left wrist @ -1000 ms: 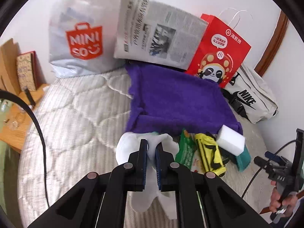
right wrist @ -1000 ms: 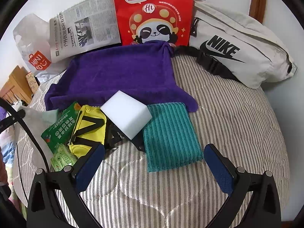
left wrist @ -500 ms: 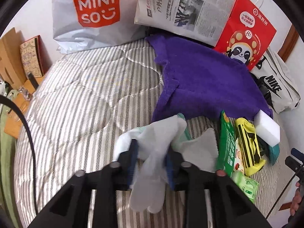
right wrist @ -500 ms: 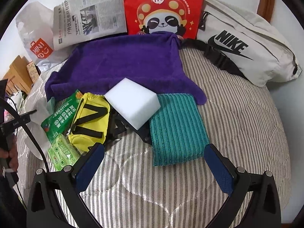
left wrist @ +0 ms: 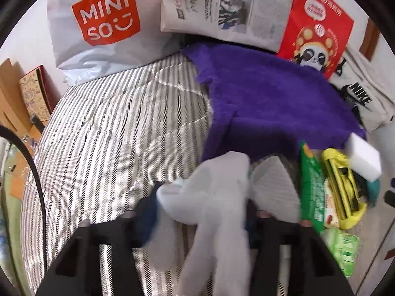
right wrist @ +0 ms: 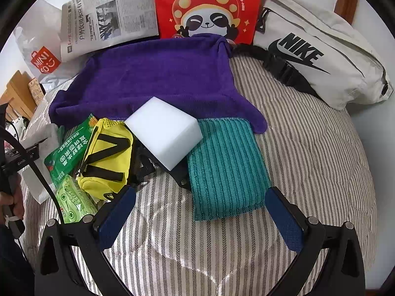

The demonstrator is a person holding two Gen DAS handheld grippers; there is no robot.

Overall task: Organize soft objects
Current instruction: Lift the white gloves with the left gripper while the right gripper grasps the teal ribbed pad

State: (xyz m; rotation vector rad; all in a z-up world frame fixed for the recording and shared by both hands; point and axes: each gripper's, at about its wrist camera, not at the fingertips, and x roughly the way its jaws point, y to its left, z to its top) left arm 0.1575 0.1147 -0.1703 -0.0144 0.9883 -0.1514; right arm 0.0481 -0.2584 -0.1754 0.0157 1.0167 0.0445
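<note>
A white cloth [left wrist: 212, 197] lies between my left gripper's [left wrist: 200, 212] fingers, which now stand wide apart; the view is blurred and the cloth drapes down over the striped bed [left wrist: 111, 133]. A purple towel [left wrist: 266, 103] is spread beyond it, also in the right wrist view [right wrist: 153, 79]. My right gripper [right wrist: 200, 212] is open and empty, just in front of a teal ribbed cloth [right wrist: 224, 167]. A white sponge block [right wrist: 163, 130] rests on a yellow pouch [right wrist: 106, 153] and a black item.
Green wipe packs [right wrist: 66, 153] lie left of the yellow pouch. A MINISO bag [left wrist: 98, 27], a newspaper [left wrist: 227, 7], a red panda bag [right wrist: 207, 7] and a Nike bag [right wrist: 316, 59] line the back wall. A wooden side table [left wrist: 14, 113] stands at the left.
My left gripper's fingers have spread from shut to wide apart around the white cloth, and it has moved left, away from the pile. My right gripper has edged closer to the teal cloth.
</note>
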